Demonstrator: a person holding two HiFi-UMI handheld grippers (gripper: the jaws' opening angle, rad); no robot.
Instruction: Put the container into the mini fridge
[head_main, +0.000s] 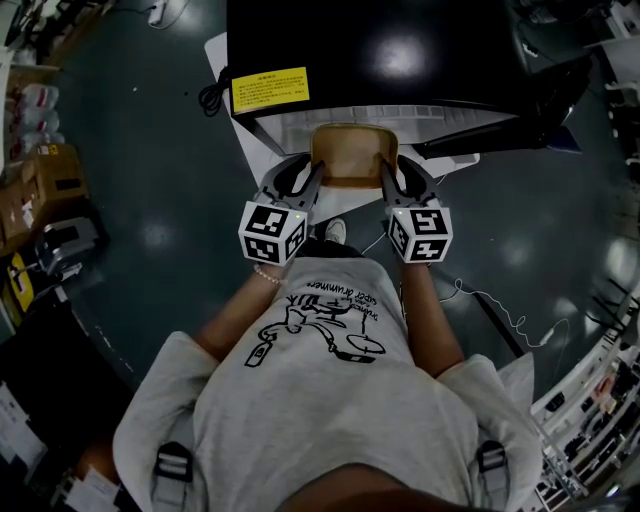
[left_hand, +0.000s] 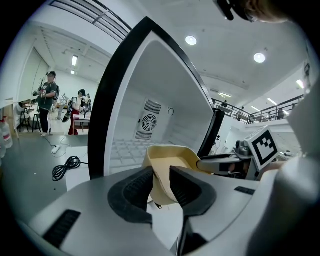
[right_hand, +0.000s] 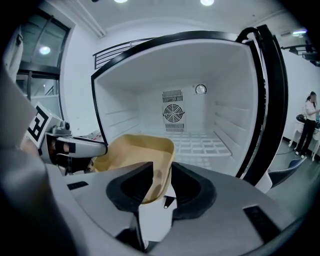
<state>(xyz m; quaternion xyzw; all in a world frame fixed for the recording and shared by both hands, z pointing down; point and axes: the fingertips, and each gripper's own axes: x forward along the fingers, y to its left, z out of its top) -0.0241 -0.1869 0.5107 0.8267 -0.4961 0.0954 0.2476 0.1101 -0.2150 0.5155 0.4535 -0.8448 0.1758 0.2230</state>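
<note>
Container: tan, open-topped, tilted. We're holding it in the air right at the open front of the mini fridge, just ahead of the white ribbed floor inside.

Left hand-held gripper: narrow gap, jaws apart around the container's left wall. The wall sits between the pads and we see slack beside it, so no clamp.

Right hand-held gripper: narrow and closed on the right wall, with the wall pinched between its pads.

We see the two grippers facing each other across the container, one on each side.

Fridge: door swung open to the right, fan grille on the back wall, yellow label on the black top. It sits on a white bench. Black cable is coiled at the bench's left edge.
</note>
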